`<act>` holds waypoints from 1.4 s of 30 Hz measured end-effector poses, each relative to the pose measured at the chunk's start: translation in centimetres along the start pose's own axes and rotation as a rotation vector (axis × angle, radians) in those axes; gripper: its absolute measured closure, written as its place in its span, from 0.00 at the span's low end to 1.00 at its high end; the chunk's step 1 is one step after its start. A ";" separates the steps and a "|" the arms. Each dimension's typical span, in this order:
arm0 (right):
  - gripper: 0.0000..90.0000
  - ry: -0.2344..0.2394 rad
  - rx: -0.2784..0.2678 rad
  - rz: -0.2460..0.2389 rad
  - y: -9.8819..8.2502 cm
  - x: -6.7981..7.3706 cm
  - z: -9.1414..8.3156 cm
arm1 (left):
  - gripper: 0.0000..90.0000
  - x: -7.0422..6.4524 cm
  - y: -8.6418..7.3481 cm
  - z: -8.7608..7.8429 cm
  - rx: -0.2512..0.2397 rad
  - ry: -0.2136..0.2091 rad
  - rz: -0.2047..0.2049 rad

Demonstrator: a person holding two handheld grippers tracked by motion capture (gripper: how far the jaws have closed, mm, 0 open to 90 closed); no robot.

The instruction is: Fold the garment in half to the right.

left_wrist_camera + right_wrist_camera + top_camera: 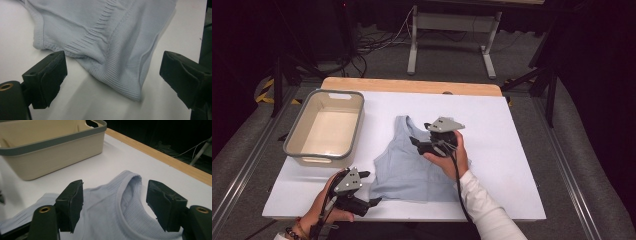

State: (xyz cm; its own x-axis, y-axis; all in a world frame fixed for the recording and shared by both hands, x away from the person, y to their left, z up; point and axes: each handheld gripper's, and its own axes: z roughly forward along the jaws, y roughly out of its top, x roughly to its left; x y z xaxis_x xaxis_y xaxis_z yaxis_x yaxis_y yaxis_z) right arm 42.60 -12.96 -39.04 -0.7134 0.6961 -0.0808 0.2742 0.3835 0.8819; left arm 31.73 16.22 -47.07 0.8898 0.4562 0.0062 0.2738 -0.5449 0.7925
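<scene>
A light blue ribbed sleeveless top (pixel 404 167) lies flat on the white table (pixel 504 135), straps pointing away from me. My left gripper (pixel 371 187) sits at the top's near left corner, jaws wide apart. In the left gripper view that hem corner (pixel 117 75) lies on the table between and just ahead of the jaws of the left gripper (pixel 115 62), untouched. My right gripper (pixel 419 134) hovers over the top's right strap area, held in a hand with a white sleeve. In the right gripper view the right gripper (pixel 116 188) stands open above the neckline (pixel 125 195).
A beige tub with a grey rim (pixel 324 95) stands at the table's left, and its side wall (pixel 57 157) appears beyond the top in the right gripper view. A wooden edge (pixel 412 85) runs along the table's far side. A metal frame and cables lie on the floor beyond.
</scene>
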 end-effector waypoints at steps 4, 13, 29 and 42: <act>0.40 0.005 0.059 0.006 1.1 0.0 2.8 | 0.15 -0.1 0.1 0.4 0.046 0.009 0.000; 0.51 0.007 0.174 0.027 2.3 0.4 9.1 | 0.40 0.0 0.0 0.6 0.096 -0.027 -0.021; 0.62 -0.057 0.381 0.091 0.6 -0.9 14.8 | 0.82 -0.4 0.6 0.5 0.121 -0.055 0.012; 0.94 -0.079 0.388 0.076 0.8 -0.9 14.8 | 0.87 -0.3 0.9 0.2 0.151 -0.016 0.058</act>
State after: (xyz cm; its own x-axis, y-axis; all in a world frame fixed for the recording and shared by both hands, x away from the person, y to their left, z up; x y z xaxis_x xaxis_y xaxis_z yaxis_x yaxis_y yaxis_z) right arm 53.00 -4.27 -45.09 -0.6337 0.7704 -0.0708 0.5584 0.5189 0.6473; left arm 31.77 15.43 -46.53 0.9111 0.4105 0.0382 0.2727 -0.6697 0.6908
